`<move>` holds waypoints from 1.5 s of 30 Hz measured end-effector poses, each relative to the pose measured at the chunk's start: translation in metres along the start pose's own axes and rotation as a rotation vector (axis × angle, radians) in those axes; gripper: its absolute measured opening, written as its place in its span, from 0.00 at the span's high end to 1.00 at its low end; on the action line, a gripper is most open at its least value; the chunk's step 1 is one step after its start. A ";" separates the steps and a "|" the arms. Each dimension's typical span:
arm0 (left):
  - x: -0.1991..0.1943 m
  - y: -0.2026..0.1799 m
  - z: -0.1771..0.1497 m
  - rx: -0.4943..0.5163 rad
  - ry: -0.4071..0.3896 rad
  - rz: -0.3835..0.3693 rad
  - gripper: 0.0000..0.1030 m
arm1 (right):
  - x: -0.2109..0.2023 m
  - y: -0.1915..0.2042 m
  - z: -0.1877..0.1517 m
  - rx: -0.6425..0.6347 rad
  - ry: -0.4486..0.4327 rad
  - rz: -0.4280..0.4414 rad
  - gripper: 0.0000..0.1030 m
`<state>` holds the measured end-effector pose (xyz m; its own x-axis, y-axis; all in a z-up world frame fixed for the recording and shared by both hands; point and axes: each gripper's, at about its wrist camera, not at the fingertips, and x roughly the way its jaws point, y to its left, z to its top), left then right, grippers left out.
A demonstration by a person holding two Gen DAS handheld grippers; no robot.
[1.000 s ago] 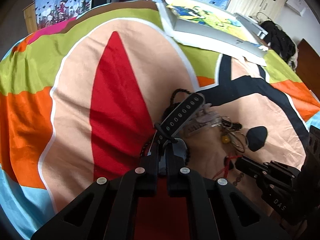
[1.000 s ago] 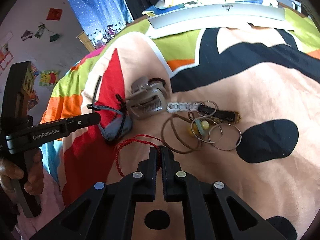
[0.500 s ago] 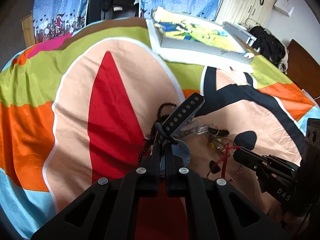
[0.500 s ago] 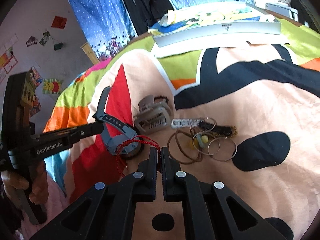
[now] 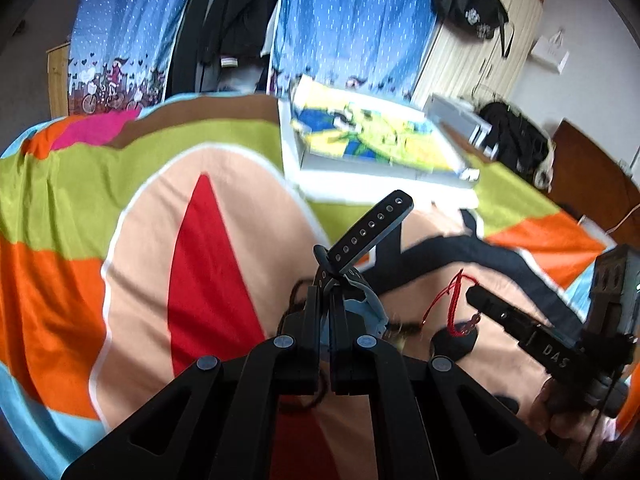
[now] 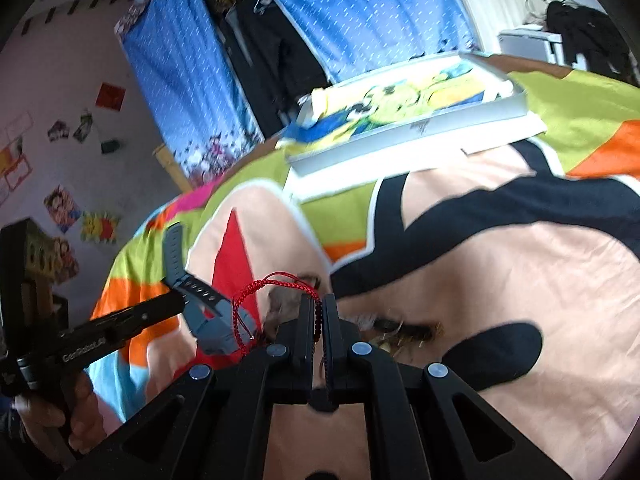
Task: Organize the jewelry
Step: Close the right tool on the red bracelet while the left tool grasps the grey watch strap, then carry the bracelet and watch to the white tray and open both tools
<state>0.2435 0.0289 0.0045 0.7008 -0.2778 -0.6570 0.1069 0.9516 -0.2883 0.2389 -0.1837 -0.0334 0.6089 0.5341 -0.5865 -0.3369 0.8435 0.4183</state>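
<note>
dark grey watch strap (image 5: 370,229), red cord bracelet (image 6: 256,304), multicoloured bedspread (image 5: 80,184), white-dotted blue curtains (image 5: 352,20)

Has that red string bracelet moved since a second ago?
Yes. The red string bracelet, pinched in the right gripper, has risen off the bedspread, above the jewelry pile.

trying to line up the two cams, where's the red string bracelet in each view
Left wrist: the red string bracelet is right of centre, dangling from the tip of the right claw, lifted off the bedspread.
Right wrist: the bracelet loops just left of centre, pinched in that claw, in front of the watch.
Shared landmark: the white box with the cartoon cloth at the far end of the bed.
</note>
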 end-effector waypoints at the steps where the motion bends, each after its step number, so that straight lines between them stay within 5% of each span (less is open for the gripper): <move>1: -0.001 0.001 0.003 -0.012 -0.017 -0.012 0.99 | 0.000 -0.002 0.005 0.008 -0.016 -0.001 0.96; 8: 0.001 0.010 0.025 -0.071 -0.031 -0.048 0.99 | 0.005 -0.012 0.022 0.023 -0.065 -0.010 0.96; 14: 0.016 0.007 0.080 -0.093 -0.108 -0.093 0.99 | 0.022 -0.021 0.063 0.018 -0.136 -0.004 0.96; 24: 0.107 0.007 0.167 -0.149 -0.125 -0.041 0.99 | 0.072 -0.046 0.148 0.042 -0.240 -0.076 0.96; 33: 0.176 0.017 0.175 -0.162 -0.015 0.008 0.99 | 0.118 -0.085 0.172 0.071 -0.217 -0.145 0.96; 39: 0.184 0.016 0.175 -0.133 -0.005 0.038 0.99 | 0.138 -0.099 0.167 0.094 -0.159 -0.162 0.95; 43: 0.185 0.013 0.177 -0.110 0.028 0.071 0.89 | 0.141 -0.100 0.165 0.096 -0.142 -0.175 0.94; 44: 0.186 0.013 0.178 -0.112 0.040 0.076 0.84 | 0.140 -0.098 0.165 0.092 -0.139 -0.179 0.94; 45: 0.187 0.014 0.177 -0.116 0.061 0.087 0.65 | 0.139 -0.098 0.165 0.089 -0.135 -0.183 0.94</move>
<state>0.5010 0.0135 0.0011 0.6594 -0.2054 -0.7232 -0.0377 0.9517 -0.3047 0.4755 -0.2012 -0.0414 0.7463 0.3552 -0.5629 -0.1509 0.9140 0.3767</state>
